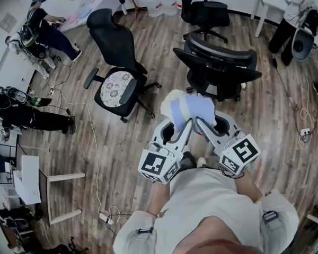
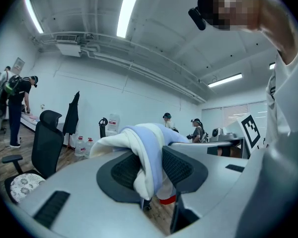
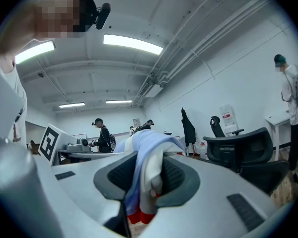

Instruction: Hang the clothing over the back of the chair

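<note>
- The clothing [image 1: 190, 109], a bundled white and pale-blue garment, is up in the air in front of the person. It is well off the wooden floor [image 1: 116, 147] and not yet over any chair.
- The left gripper [image 2: 150, 168] has its jaws clamped on a fold of the fabric. The cloth fills the gap between the pads and a tail hangs out below them.
- The right gripper [image 3: 148, 177] pinches the garment the same way, with the cloth draped over the top of its jaws and hanging down between them.
- The two grippers meet at the bundle with their tips close together. I'd guess that is to keep it gathered while carrying it.
- The black office chair [image 1: 218, 62] stands just ahead of the bundle, its backrest towards the person, so it looks like the target.
- A second chair with a patterned seat cushion [image 1: 118, 86] sits off to the left, further from the garment.
</note>
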Action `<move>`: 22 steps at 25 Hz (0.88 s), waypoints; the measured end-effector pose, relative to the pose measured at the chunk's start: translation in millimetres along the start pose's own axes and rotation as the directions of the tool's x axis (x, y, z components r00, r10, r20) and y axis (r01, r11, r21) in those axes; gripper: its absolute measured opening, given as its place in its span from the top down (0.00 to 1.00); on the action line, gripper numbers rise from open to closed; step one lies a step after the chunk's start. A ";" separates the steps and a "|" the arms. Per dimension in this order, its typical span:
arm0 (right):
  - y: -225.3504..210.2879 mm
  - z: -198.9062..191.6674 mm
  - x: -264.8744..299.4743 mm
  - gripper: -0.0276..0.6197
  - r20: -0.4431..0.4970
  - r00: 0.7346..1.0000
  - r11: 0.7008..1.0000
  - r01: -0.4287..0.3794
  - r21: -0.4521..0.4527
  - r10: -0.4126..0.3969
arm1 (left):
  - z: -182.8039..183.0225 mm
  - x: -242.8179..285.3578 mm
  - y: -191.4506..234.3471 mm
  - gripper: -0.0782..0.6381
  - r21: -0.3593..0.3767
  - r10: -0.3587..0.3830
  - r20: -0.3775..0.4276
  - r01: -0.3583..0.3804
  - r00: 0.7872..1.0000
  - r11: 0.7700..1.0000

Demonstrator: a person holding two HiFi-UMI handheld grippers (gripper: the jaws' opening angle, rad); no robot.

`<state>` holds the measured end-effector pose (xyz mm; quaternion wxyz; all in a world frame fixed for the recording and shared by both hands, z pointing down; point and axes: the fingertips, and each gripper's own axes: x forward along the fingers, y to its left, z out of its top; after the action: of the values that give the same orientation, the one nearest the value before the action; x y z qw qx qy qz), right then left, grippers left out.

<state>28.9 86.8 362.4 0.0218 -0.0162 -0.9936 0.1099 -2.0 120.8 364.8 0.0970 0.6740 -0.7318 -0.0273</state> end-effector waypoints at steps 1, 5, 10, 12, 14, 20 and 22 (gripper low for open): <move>-2.3 1.0 5.0 0.78 0.001 1.000 1.000 0.006 -0.003 -0.006 | 1.4 2.9 4.8 0.68 0.001 -0.006 0.000 0.006 1.000 1.000; -10.7 5.9 24.9 0.78 0.002 1.000 1.000 0.025 -0.008 -0.025 | 7.8 13.2 24.4 0.68 0.001 -0.027 0.002 0.027 1.000 1.000; -20.6 8.8 53.7 0.78 -0.001 0.999 0.999 0.048 -0.006 -0.048 | 13.5 25.4 52.8 0.68 -0.004 -0.050 -0.004 0.050 0.999 0.999; -23.4 9.5 64.4 0.78 -0.002 0.998 0.998 0.058 -0.007 -0.058 | 15.2 29.0 63.5 0.68 -0.005 -0.060 -0.004 0.060 0.998 0.998; -25.3 11.3 75.6 0.78 -0.001 0.998 0.998 0.069 -0.010 -0.069 | 18.2 31.9 74.6 0.68 -0.005 -0.071 -0.005 0.071 0.997 0.997; -30.2 12.6 104.0 0.78 0.004 0.995 0.995 0.099 -0.024 -0.099 | 22.6 39.0 103.4 0.68 -0.002 -0.106 0.001 0.106 0.994 0.994; -32.4 11.2 113.6 0.78 0.004 0.994 0.994 0.107 -0.028 -0.107 | 22.3 41.7 113.3 0.68 -0.001 -0.116 0.002 0.116 0.993 0.993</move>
<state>-85.9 57.0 363.1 0.0264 0.0368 -0.9945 0.0944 -120.1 87.7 366.7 0.0949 0.7152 -0.6916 -0.0342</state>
